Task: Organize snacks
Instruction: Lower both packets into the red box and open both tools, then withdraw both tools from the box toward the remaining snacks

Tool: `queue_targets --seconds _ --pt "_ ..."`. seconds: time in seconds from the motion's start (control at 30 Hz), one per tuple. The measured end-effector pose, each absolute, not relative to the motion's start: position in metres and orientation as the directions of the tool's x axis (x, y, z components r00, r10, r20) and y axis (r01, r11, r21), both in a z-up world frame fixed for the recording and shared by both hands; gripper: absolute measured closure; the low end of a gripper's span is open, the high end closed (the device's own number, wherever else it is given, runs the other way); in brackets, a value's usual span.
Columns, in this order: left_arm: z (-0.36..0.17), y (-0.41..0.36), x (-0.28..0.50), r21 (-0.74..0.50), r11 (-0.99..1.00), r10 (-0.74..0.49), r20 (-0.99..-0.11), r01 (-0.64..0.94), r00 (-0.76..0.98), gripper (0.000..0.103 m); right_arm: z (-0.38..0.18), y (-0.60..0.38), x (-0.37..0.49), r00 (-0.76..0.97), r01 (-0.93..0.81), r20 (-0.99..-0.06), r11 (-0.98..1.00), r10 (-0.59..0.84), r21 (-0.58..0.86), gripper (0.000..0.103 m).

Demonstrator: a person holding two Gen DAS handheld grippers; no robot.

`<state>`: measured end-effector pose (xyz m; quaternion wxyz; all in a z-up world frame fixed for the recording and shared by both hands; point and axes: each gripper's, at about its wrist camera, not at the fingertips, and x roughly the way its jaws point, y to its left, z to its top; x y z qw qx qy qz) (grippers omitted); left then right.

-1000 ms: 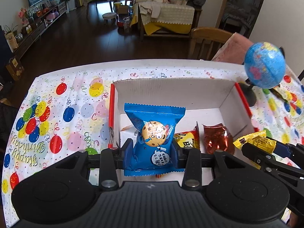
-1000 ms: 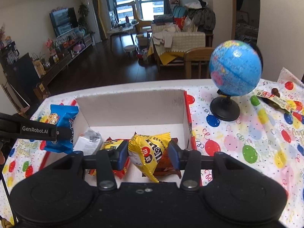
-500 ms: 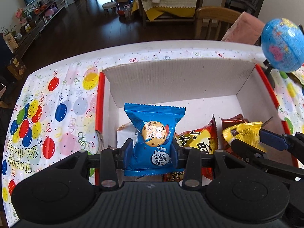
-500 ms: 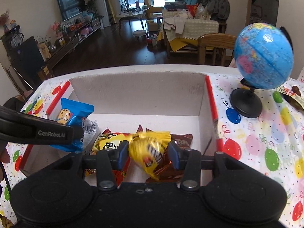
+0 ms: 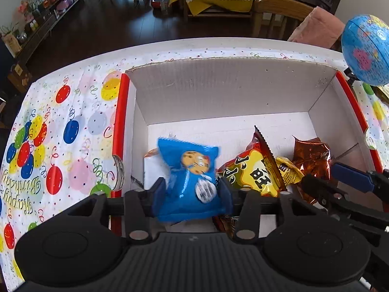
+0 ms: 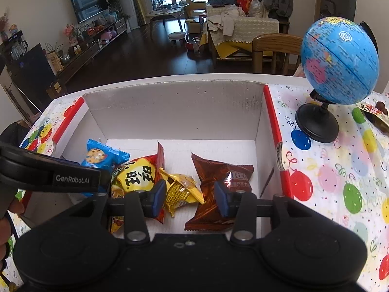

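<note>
Snacks going into box, both tongs low over it.

Left view: left tongs [image 5: 192, 192] pinch blue packet [image 5: 188, 177] at its lower half; light, crinkly, slippery film. Right view: right tongs [image 6: 190, 200] gape, yellow packet [image 6: 181, 189] lying loose between them in box [image 6: 175, 112]; best held mid-body.

The desk [image 6: 323, 177] wears a balloon-printed birthday tablecloth [image 5: 60, 146]. On it sit 1 open white cardboard box with red edges [image 6: 271, 116], 1 blue globe on a black stand [image 6: 339, 60], and, at the far right edge, what looks like 1 snack packet [image 6: 373, 113].
</note>
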<state>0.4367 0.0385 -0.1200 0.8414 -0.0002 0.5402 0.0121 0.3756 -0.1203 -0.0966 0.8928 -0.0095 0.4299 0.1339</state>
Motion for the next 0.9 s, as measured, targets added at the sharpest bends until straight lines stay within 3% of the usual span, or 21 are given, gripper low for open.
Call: queue_targets --seconds 0.17,0.43,0.9 --pt "-0.110 0.044 0.430 -0.032 0.999 -0.015 -0.901 -0.031 0.434 0.043 -0.090 -0.124 0.368 0.599 -0.240 -0.765 0.965 0.235 0.109 0.053" --pt "-0.091 0.049 0.411 -0.072 0.997 -0.050 -0.884 -0.030 0.465 0.042 -0.069 -0.129 0.347 0.635 -0.227 -0.738 0.968 0.228 0.103 0.040" --pt "-0.039 0.059 0.356 -0.102 0.995 -0.095 -0.834 0.018 0.544 0.042 -0.029 -0.124 0.297 0.705 -0.206 -0.676 0.974 0.215 0.095 0.031"
